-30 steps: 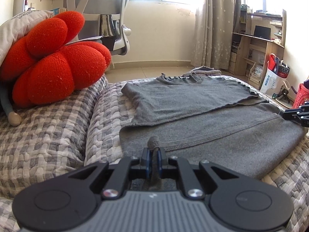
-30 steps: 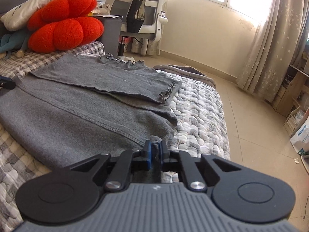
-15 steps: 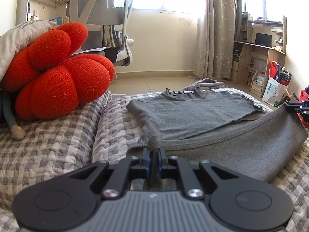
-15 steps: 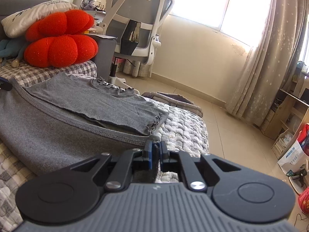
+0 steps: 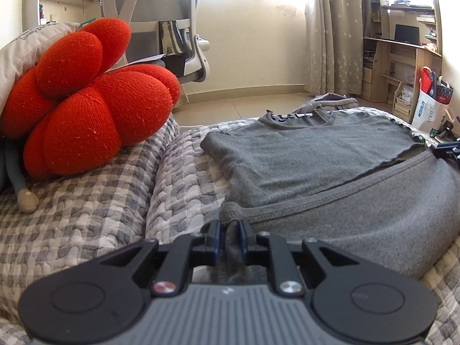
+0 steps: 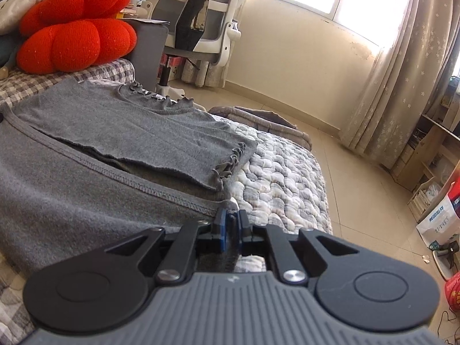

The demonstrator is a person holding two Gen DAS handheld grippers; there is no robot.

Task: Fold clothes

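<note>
Two corners of the grey garment's hem sit between the left tongs and right tongs over the bed; both have just been opening, so the half-made fold may slump crooked.

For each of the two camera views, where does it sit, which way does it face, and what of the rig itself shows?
Left wrist: on the left gripper, low at the bed's edge, facing across the grey garment toward the curtain; its jaws hold the hem; the right gripper shows at the far edge.
Right wrist: on the right gripper, at the hem's other end, facing the office chair; its own jaws hold the hem.
Shared: garment, red cushion, chair, curtain.
</note>
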